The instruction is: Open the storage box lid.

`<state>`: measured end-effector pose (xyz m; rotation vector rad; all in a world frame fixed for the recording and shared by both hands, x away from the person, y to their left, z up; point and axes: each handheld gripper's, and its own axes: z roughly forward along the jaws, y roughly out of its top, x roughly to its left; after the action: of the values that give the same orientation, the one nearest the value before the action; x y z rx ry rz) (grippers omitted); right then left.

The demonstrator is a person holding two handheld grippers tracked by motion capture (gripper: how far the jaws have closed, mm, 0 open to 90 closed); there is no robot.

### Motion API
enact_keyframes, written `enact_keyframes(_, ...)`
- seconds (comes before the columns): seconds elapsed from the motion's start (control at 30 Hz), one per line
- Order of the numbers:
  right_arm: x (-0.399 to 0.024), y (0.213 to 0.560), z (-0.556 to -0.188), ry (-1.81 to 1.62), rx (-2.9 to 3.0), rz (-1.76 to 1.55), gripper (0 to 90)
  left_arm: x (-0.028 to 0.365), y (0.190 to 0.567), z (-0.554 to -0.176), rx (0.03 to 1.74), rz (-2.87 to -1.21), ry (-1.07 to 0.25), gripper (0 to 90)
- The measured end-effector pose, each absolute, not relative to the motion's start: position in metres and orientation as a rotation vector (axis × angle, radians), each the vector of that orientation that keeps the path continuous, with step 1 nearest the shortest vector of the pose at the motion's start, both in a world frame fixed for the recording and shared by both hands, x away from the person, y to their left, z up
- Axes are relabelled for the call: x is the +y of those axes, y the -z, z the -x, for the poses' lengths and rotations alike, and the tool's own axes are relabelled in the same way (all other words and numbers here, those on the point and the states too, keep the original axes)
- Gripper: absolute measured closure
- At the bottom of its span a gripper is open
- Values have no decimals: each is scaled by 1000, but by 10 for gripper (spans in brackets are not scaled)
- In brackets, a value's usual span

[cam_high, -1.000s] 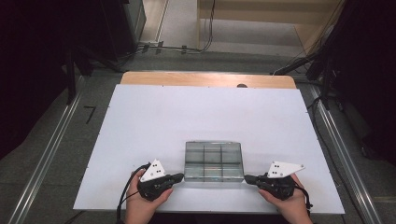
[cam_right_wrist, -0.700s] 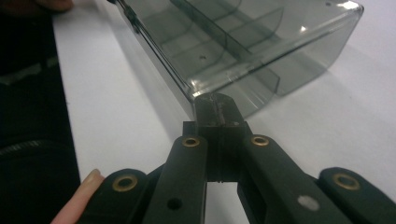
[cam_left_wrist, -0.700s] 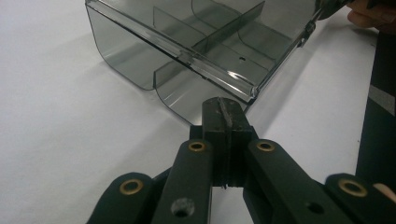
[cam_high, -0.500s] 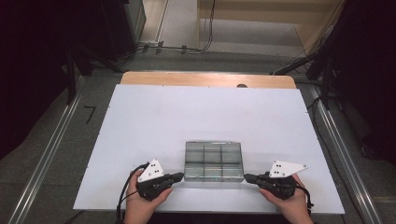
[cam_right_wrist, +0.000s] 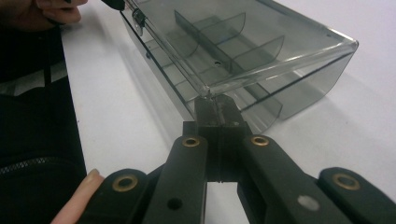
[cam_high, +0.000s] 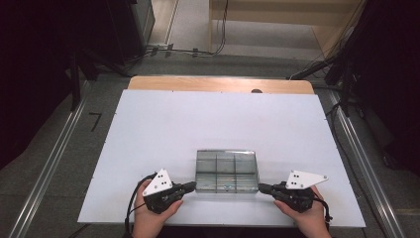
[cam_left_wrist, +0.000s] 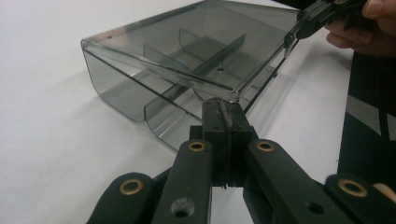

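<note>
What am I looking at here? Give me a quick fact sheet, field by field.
Setting: white table, seen from above
Main object: smoky clear plastic box with inner dividers
Lid: raised a little at the near edge
Left gripper: jaws closed on the lid's near left corner
Right gripper: jaws closed on the lid's near right corner
Box contents: nothing visible inside
</note>
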<state>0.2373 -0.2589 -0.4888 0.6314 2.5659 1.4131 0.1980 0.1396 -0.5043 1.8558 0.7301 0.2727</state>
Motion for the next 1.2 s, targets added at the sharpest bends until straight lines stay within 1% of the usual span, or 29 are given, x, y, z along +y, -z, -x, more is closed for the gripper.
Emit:
enact_keyframes(0.23, -254, 475, -238, -1432, 2520, -624, 882, 143, 500, -200, 707, -1805, -267, 900)
enact_keyframes(0.27, -253, 472, -239, -1437, 2511, -620, 881, 143, 500, -200, 717, -1805, -268, 886)
enact_keyframes(0.33, -251, 467, -240, -1444, 2500, -616, 882, 144, 500, -202, 732, -1803, -263, 759)
enact_keyframes(0.37, -251, 465, -241, -1445, 2495, -615, 882, 144, 499, -204, 742, -1808, -262, 712)
enact_keyframes(0.4, -250, 463, -242, -1447, 2494, -612, 881, 144, 499, -204, 742, -1808, -262, 681)
enact_keyframes(0.43, -250, 463, -242, -1447, 2494, -612, 881, 145, 498, -204, 746, -1810, -274, 681)
enact_keyframes(0.53, -248, 458, -244, -1450, 2487, -609, 882, 145, 495, -207, 757, -1806, -285, 543)
enact_keyframes(0.57, -245, 454, -247, -1447, 2483, -607, 881, 145, 491, -209, 763, -1801, -296, 434)
enact_keyframes(0.6, -245, 454, -247, -1447, 2483, -607, 881, 145, 491, -209, 763, -1801, -296, 391)
enact_keyframes(0.63, -244, 452, -248, -1450, 2480, -607, 881, 145, 490, -210, 762, -1798, -297, 391)
enact_keyframes(0.67, -243, 450, -249, -1445, 2480, -611, 881, 144, 488, -211, 766, -1800, -300, 354)
enact_keyframes(0.7, -241, 449, -250, -1446, 2476, -610, 881, 144, 487, -212, 774, -1803, -310, 297)
enact_keyframes(0.73, -239, 446, -253, -1444, 2474, -615, 881, 143, 486, -214, 783, -1802, -309, 203)
enact_keyframes(0.77, -239, 446, -253, -1444, 2474, -615, 881, 143, 485, -215, 791, -1801, -303, 203)
enact_keyframes(0.8, -235, 442, -256, -1449, 2470, -621, 882, 143, 484, -218, 806, -1795, -285, 136)
enact_keyframes(0.83, -235, 442, -256, -1449, 2470, -621, 882, 142, 483, -220, 820, -1787, -277, 136)
enact_keyframes(0.87, -234, 440, -257, -1449, 2467, -617, 881, 141, 482, -222, 833, -1788, -279, 91)
enact_keyframes(0.9, -231, 437, -260, -1450, 2464, -615, 882, 140, 480, -224, 837, -1790, -291, 26)
enact_keyframes(0.97, -229, 434, -262, -1449, 2461, -615, 881, 138, 478, -229, 836, -1796, -295, 0)
enact_keyframes(1.2, -228, 426, -271, -1463, 2431, -633, 882, 133, 471, -249, 843, -1779, -316, 0)
